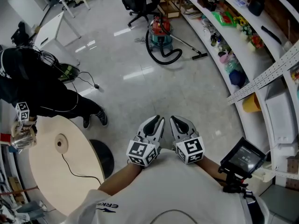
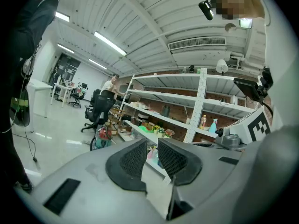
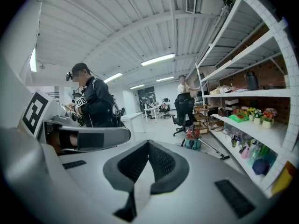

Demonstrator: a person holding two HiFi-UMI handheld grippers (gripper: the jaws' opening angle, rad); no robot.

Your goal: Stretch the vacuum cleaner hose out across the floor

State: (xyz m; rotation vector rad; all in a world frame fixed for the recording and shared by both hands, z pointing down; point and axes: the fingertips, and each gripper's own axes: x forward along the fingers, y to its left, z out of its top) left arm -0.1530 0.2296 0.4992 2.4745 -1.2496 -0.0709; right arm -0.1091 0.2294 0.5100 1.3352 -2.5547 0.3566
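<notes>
Well short of the vacuum cleaner [image 1: 160, 31], left gripper [image 1: 157, 121] gapes slightly, empty; right gripper [image 1: 176, 121] is clenched

Bright, even light from ceiling strip lights [image 2: 110, 43]; their glare streaks the glossy floor [image 1: 177, 92]. Heavy fisheye bend at all edges, with dark corner vignetting in both gripper views. Close foreground is soft, background sharp.

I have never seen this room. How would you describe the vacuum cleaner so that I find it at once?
Follow the long white shelving to the far end of the grey floor. There, in front of a black office chair, stands the vacuum cleaner. It alone is a squat red-and-teal drum with a black hose looping from it.
</notes>
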